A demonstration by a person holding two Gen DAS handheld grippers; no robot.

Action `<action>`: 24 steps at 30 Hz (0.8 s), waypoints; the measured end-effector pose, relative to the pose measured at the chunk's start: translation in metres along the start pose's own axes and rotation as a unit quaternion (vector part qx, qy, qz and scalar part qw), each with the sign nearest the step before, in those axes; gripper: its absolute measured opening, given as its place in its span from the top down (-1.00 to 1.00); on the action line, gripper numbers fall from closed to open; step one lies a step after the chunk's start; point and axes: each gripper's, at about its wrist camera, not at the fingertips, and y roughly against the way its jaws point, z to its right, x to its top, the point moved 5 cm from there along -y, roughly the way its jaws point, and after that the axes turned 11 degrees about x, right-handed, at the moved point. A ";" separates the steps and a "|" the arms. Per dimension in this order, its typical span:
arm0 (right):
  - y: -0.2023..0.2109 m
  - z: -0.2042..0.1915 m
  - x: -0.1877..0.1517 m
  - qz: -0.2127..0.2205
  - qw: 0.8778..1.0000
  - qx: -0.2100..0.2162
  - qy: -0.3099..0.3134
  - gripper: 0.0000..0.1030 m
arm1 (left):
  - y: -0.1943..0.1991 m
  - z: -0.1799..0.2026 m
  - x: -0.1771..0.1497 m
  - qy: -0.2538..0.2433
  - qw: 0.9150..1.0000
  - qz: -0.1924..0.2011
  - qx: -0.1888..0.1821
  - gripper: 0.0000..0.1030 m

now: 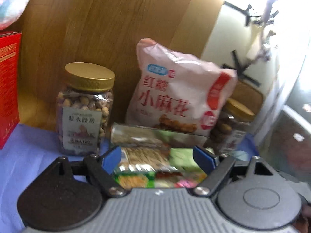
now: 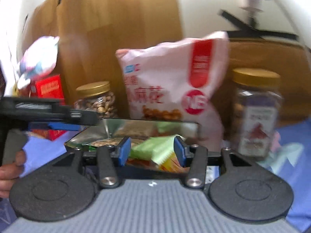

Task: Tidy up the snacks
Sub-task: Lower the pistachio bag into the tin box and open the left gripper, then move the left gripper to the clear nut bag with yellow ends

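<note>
Open tongs (image 2: 151,151), snack tin (image 2: 136,130), pink bag (image 2: 167,77)

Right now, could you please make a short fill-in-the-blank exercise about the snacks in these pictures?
1. Both nut jars have lids of ____ colour.
2. The pink snack bag stands ____ the shiny tin.
3. The box at the far left is ____.
4. The cloth under the snacks is ____.

Missing words: gold; behind; red; blue
</note>
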 end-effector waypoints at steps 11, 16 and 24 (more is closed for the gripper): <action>0.055 0.048 -0.069 -0.067 0.980 0.013 -0.185 0.01 | 0.013 0.036 -0.083 -0.025 0.993 -0.095 -0.071 -0.62; 0.056 0.001 -0.088 -0.099 0.989 0.022 -0.105 0.25 | 0.008 0.042 -0.106 -0.015 0.987 -0.137 -0.084 -0.62; 0.050 -0.083 -0.104 -0.125 0.988 0.096 -0.004 0.30 | 0.038 0.017 -0.127 0.006 0.988 -0.137 -0.077 -0.62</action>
